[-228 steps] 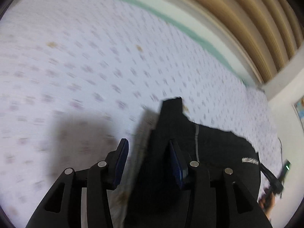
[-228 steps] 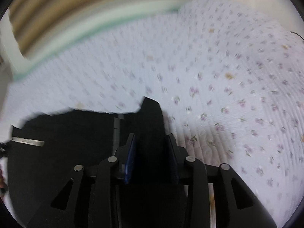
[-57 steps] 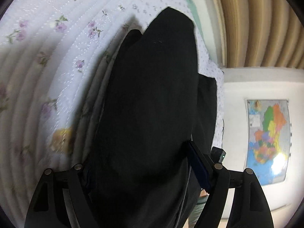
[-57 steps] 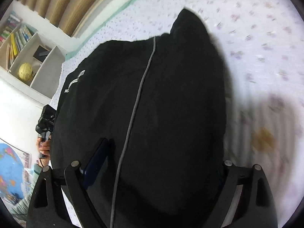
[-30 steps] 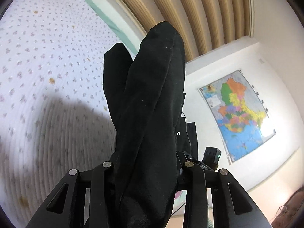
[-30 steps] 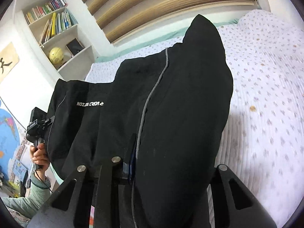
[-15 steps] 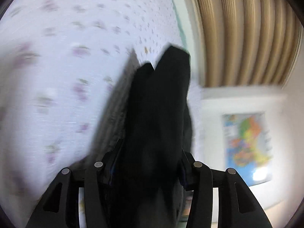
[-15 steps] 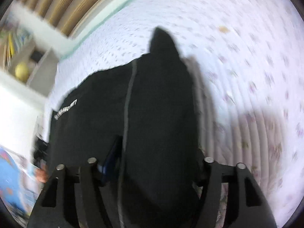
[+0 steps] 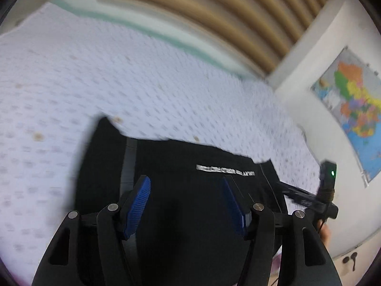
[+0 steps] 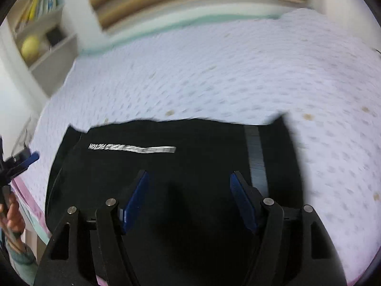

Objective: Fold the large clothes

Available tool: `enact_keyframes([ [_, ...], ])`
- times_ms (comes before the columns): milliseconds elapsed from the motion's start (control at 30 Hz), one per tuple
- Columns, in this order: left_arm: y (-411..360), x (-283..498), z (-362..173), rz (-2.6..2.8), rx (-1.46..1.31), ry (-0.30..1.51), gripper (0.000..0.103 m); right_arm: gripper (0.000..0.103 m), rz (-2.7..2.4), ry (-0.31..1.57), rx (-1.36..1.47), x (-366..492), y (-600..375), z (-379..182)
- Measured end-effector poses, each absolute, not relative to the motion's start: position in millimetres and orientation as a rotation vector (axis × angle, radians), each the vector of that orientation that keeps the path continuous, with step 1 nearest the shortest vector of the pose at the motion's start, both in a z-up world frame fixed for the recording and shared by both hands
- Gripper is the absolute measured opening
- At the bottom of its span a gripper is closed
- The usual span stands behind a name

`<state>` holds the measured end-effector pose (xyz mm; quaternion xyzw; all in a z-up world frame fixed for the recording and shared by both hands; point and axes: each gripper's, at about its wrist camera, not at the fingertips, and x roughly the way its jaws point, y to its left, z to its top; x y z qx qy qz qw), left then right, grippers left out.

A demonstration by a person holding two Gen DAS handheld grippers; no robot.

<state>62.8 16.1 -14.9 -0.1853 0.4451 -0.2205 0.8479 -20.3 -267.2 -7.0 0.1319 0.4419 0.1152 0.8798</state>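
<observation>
A black garment (image 9: pixel 181 166) with a grey stripe and a white printed line lies folded flat on the flowered bedspread (image 9: pixel 119 83). It also shows in the right wrist view (image 10: pixel 190 147). My left gripper (image 9: pixel 185 186) is open and empty, just above the garment's near part. My right gripper (image 10: pixel 189 181) is open and empty too, over the same garment. In the left wrist view the other gripper (image 9: pixel 326 186) shows at the right edge, in a hand. Both views are blurred by motion.
The bedspread (image 10: pixel 238 71) stretches to a wall with a wooden slatted headboard (image 9: pixel 214 12). A map (image 9: pixel 352 100) hangs on the right wall. A bookshelf (image 10: pixel 40 35) with a yellow ball stands at the bed's left.
Both grippers held the black garment lifted half a second ago. Now both have opened and let go, and the garment lies flat on the bed.
</observation>
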Motion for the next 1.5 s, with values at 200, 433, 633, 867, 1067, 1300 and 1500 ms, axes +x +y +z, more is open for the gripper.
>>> enact_keyframes([
  [200,-38.9,129.8,-102.7,-0.306,-0.287,1.22,0.065,0.076,0.151,1.078,0.2,24.5,-222.0,-66.5],
  [433,-8.2,81.4,-54.5,-0.402,-0.36,1.086,0.062,0.073,0.227,0.926,0.253,-45.4,-245.4,-20.7],
  [633,-42.9,25.3,-53.8,-0.391,-0.195,1.054,0.064,0.073,0.184,0.984,0.197,-85.6,-228.7,-47.7],
  [867,-58.0,11.9,-62.2,-0.293,-0.116,0.988,0.064,0.074,0.13,0.919,0.18,-99.2,-226.3,-48.2],
  [1067,-63.3,-44.7,4.2,-0.096,0.103,0.749,0.064,0.076,0.076,0.728,0.164,-138.4,-232.0,24.4],
  [1300,-64.6,-112.8,93.0,0.142,0.148,0.422,0.083,0.086,0.06,0.539,0.163,-181.9,-211.3,99.1],
  [1500,-74.2,-138.3,114.9,0.238,0.277,0.345,0.084,0.09,0.021,0.496,0.089,-194.7,-192.3,114.4],
])
